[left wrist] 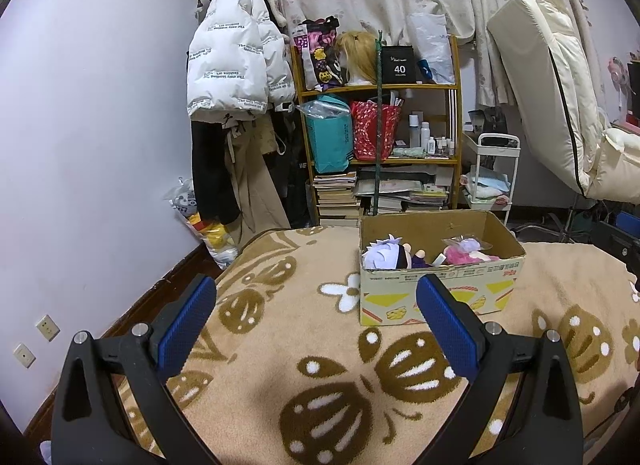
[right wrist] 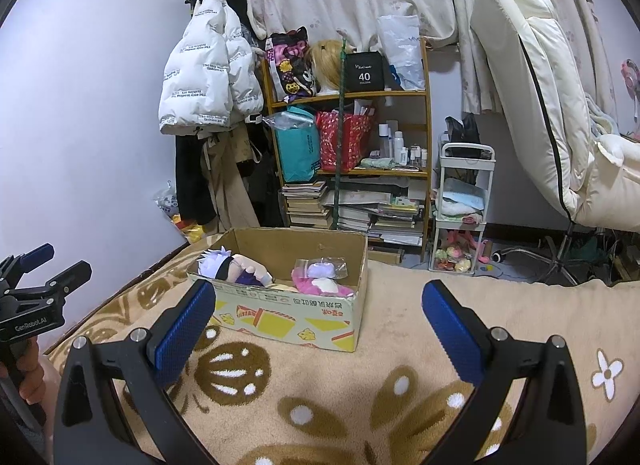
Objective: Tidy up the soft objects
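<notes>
Soft dolls sit inside a cardboard box [right wrist: 280, 305] on the tan flower blanket [right wrist: 400, 345] — a doll with pale purple hair [right wrist: 224, 263] at one end and a pink plush in a clear bag [right wrist: 320, 279] at the other. The box has yellow and red pictures and some print too small to read. On the shelf behind, a black card [right wrist: 364, 72] says "40". A white puffy jacket [right wrist: 204, 77] has words all over it, like "fashion art". The left gripper [left wrist: 316, 305] says "GenRoboLAI" on its body. Both the left and the right gripper [right wrist: 318, 309] hang low over the blanket, near the box — fingers spread wide, holding nothing.
</notes>
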### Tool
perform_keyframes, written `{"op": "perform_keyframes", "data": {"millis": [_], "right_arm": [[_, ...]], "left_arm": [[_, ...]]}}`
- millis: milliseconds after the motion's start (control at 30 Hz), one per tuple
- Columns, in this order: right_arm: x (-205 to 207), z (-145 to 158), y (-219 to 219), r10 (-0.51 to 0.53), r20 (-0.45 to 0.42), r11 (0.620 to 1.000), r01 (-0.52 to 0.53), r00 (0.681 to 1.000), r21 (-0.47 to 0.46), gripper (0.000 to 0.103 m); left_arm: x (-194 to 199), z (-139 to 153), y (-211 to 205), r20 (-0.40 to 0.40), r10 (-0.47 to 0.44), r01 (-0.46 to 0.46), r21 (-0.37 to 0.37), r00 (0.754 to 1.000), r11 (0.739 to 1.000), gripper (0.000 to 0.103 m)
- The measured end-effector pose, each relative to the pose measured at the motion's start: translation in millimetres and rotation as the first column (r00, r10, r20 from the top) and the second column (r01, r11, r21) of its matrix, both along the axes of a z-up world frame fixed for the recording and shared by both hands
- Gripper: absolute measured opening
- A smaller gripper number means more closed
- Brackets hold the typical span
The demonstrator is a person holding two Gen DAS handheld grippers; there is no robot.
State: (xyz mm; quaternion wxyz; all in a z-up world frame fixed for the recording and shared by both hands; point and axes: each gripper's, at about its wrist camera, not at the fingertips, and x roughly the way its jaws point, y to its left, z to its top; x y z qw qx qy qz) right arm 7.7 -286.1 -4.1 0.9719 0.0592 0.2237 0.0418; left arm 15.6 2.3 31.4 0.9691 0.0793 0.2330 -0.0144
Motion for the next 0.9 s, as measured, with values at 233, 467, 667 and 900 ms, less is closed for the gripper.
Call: {"op": "perform_keyframes", "data": {"millis": [233, 467, 667, 900], "right_arm": [[0.3, 0.7, -1.9, 0.001, 0.0, 1.0, -0.001, 1.0, 0.002, 0.103], [0.8, -2.2, -4.8, 0.001, -0.005, 1.0, -0.001, 1.0, 0.007, 0.103], [1.2, -1.5, -5.9, 0.001, -0.005, 1.0, -0.001, 1.0, 0.007, 0.103], [1.6, -0.9, -6.1, 0.001, -0.006, 1.0, -0.001, 1.0, 0.008, 0.103]], "left_arm": [[0.7, -3.1, 1.9, -0.007, -0.001, 0.001, 0.0, 1.0, 1.0, 0.099], [1.7, -5.4, 2.6, -0.013, 0.002, -0.002, 0.003, 1.0, 1.0, 0.099], [2.6, -5.9, 0.2, -0.024, 0.005, -0.005, 0.012, 1.0, 1.0, 0.099], [3.1, -5.5, 1.8, -0.023, 0.01, -0.009, 0.009, 1.0, 1.0, 0.099]]}}
